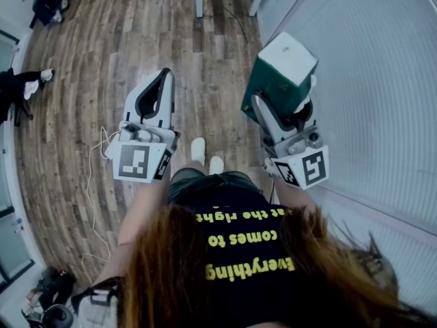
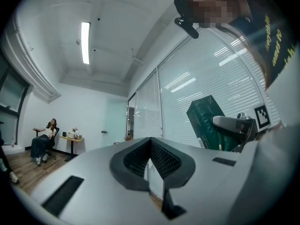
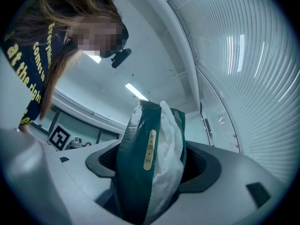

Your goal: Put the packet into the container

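Closest to you, your left tool (image 1: pixel 164 75) has its tips pressed together with nothing between them, its marker cube facing up. Beside it, your right tool (image 1: pixel 283 111) is clamped on the dark green packet (image 1: pixel 280 70), whose white end points up and away from you; from the right gripper view the packet fills the gap between the jaws, with crumpled white plastic along one side. Below both tools lie your pale shoes (image 1: pixel 206 154) on the wooden floor (image 1: pixel 102 60), and a slatted blind wall (image 1: pixel 382 80) runs along your right.
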### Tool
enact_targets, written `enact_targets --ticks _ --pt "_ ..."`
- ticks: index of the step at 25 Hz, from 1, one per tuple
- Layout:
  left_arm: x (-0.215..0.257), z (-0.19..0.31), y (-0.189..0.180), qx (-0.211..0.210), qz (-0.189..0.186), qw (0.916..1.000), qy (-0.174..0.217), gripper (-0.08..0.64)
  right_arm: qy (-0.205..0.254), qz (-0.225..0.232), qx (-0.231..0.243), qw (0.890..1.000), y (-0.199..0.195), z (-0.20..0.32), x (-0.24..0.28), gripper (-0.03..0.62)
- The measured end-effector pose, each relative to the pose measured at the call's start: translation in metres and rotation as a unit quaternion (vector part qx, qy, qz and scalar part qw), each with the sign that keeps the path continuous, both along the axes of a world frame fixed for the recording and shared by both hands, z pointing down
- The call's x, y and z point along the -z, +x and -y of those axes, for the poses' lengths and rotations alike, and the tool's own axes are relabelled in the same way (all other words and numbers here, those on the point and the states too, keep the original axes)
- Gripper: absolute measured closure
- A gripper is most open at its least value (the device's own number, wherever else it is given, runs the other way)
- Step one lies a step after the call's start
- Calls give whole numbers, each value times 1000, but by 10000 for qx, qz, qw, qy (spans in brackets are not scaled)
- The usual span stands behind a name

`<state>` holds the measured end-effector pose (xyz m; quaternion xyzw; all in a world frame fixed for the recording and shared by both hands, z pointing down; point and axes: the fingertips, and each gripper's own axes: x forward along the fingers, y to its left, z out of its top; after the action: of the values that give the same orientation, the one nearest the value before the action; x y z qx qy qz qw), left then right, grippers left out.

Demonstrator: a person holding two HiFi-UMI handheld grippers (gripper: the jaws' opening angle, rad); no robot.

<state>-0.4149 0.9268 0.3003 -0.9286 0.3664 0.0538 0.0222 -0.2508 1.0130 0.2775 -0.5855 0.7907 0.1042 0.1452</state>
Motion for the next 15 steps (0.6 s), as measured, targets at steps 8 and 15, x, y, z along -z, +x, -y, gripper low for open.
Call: enact_targets --ticks 8,15 --pt "-11 5 10 -18 61 9999 102 561 112 35 -15 9999 8 2 -15 230" --pt "-13 45 -9 -50 -21 9999 136 561 103 8 -32 9999 -8 42 -15 230"
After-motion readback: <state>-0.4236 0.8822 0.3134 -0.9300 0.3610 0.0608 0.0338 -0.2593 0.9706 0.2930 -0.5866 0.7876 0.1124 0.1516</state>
